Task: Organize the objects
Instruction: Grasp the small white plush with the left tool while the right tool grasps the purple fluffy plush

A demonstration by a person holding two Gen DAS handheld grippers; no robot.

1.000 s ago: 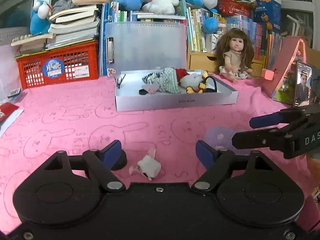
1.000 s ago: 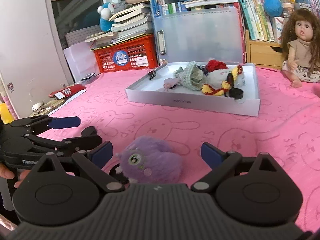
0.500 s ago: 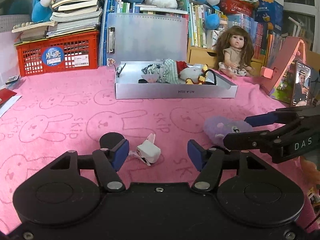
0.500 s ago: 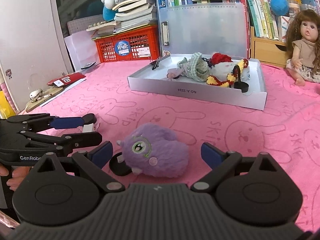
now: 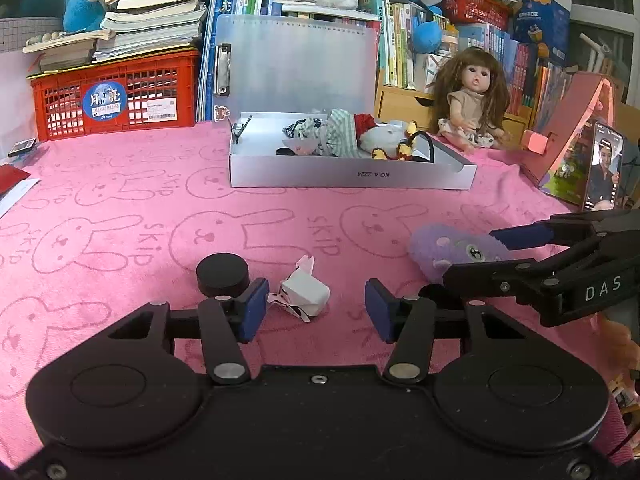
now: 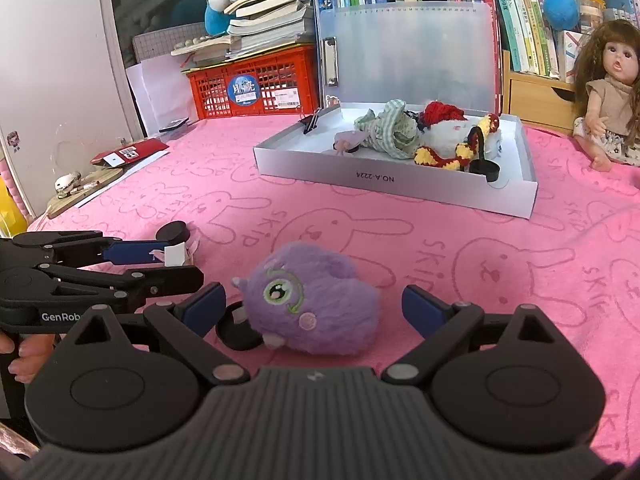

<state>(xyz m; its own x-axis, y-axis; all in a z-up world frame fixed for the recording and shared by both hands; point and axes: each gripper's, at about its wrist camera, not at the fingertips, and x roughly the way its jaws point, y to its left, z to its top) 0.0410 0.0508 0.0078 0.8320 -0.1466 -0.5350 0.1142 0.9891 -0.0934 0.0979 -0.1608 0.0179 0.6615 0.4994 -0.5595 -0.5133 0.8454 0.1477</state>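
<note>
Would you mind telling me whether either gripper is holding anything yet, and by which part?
Nothing is held yet. The left gripper is closing around the small white toy; the right gripper stands open around the purple plush.

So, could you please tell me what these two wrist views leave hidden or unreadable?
- Left wrist view: the purple plush toy is partly covered by the right gripper.
- Right wrist view: the black disc beside it is half hidden behind the plush.
- Right wrist view: the white paper scrap sits behind the closing left gripper; contact unclear.
- Tray contents: a tangled heap, indistinct.
</note>
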